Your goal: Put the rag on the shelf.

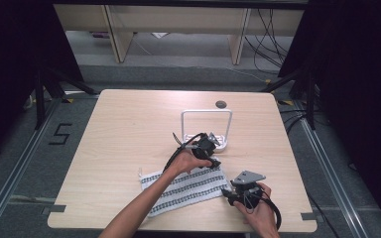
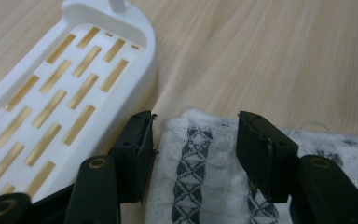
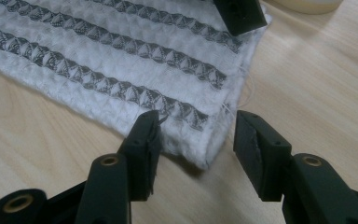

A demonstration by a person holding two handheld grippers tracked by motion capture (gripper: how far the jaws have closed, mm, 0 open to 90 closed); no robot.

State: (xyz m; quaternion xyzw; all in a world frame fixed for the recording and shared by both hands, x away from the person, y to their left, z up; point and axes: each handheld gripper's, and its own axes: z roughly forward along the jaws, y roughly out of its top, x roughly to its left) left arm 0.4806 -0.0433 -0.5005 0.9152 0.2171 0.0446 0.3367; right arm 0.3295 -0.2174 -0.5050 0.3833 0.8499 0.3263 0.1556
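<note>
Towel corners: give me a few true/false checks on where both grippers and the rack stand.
1. The left gripper has its jaws apart over a corner of the towel. True.
2. The right gripper is clamped shut on the towel. False: its jaws stand open, a towel corner between them, pads not pressing.
3. The white rack stands on the table beyond the towel. True.
4. The towel hangs over the rack's bar. False: it lies flat on the table.
5. The towel is plain white. False: dark patterned stripes run along it.
</note>
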